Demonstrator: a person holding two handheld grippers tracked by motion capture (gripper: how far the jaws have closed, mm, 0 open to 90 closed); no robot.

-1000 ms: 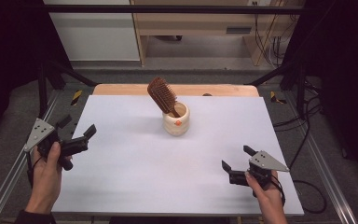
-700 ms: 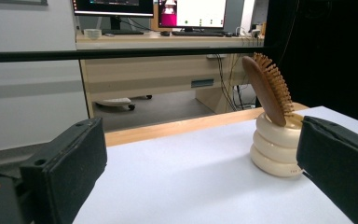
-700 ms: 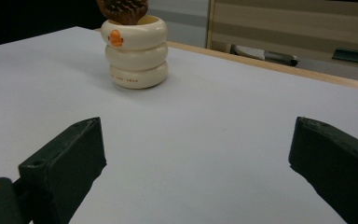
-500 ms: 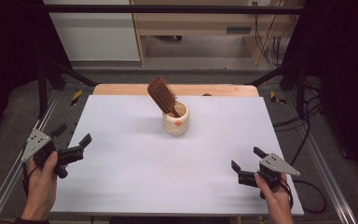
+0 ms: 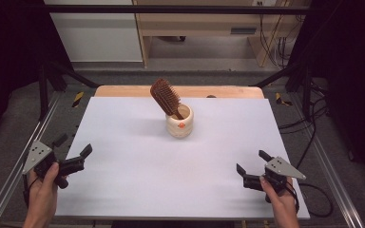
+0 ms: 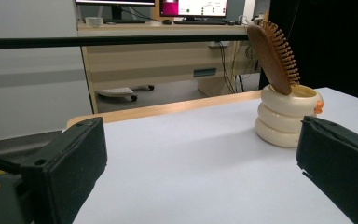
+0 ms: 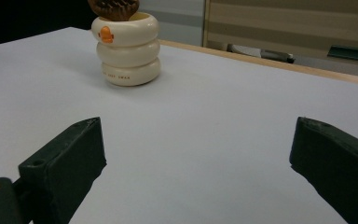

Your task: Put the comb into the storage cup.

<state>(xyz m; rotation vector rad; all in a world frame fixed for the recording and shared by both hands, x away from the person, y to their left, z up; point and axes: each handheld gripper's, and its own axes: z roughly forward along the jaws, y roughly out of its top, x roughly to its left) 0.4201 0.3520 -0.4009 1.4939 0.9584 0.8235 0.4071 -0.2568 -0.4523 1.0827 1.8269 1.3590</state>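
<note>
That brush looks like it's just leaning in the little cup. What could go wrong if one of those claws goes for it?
The hairbrush stands tilted, handle down in the cream cup, its head well above the rim. A sideways nudge might tip the cup over.

Both the left gripper and right gripper are open and far off near the table's front edge, so a long reach could arrive slightly off target.

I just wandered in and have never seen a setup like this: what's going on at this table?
A person sits at a white table with a black two-jaw hand-held gripper in each hand. The left gripper and the right gripper both hover near the table's near corners, jaws open, holding nothing. In the middle stands a cream ribbed ceramic cup with a small orange mark, and a brown wooden hairbrush leans in it, handle down. Neither gripper touches them.
</note>
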